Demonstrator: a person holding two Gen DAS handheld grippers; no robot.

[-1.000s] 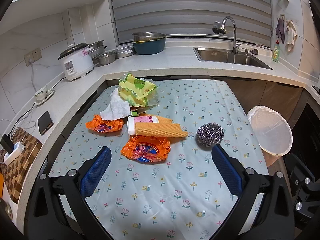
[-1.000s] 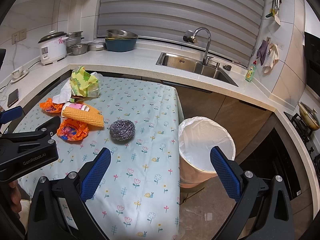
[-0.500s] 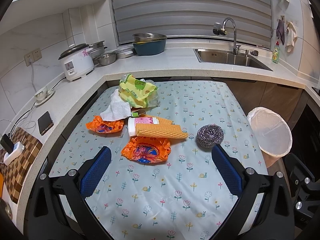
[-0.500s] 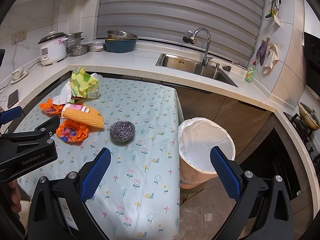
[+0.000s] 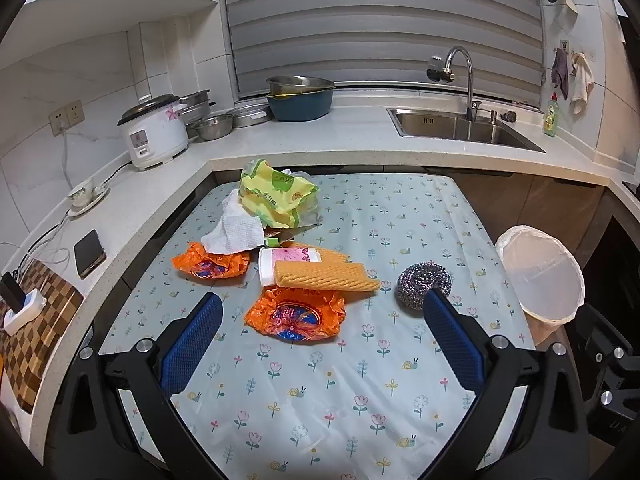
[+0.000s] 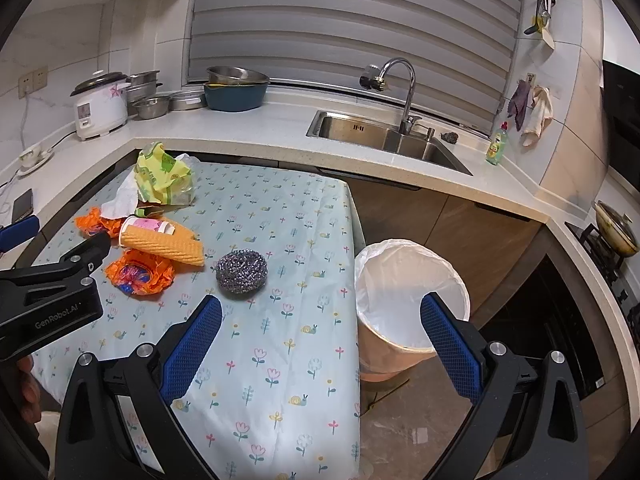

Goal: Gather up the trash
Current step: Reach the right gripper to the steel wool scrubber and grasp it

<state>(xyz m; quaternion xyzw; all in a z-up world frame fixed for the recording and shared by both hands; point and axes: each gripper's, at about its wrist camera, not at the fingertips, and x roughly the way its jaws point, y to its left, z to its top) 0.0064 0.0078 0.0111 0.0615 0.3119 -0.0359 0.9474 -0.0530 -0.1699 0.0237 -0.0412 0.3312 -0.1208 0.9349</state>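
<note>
Trash lies on the flowered tablecloth (image 5: pixel 320 380): an orange wrapper (image 5: pixel 295 314) nearest me, a second orange wrapper (image 5: pixel 210 264) to its left, a white tissue (image 5: pixel 234 232), a yellow-green bag (image 5: pixel 276 194), a pink-labelled cup (image 5: pixel 286 264) under a yellow ribbed cloth (image 5: pixel 324 276), and a steel scourer (image 5: pixel 424 282). A white-lined bin (image 6: pixel 408 300) stands beside the table's right edge. My left gripper (image 5: pixel 320 320) is open and empty, just short of the near orange wrapper. My right gripper (image 6: pixel 320 320) is open and empty over the table's right edge, near the bin.
A counter wraps around behind, with a rice cooker (image 5: pixel 154 132), metal bowls (image 5: pixel 300 96), a sink (image 5: pixel 460 130) and a faucet. A phone (image 5: pixel 90 252) and a checkered board (image 5: pixel 36 328) lie on the left counter. A stove with a pot (image 6: pixel 616 232) is at far right.
My left gripper has crept slightly forward toward the trash pile. The right gripper has hardly moved. Both stay open.
</note>
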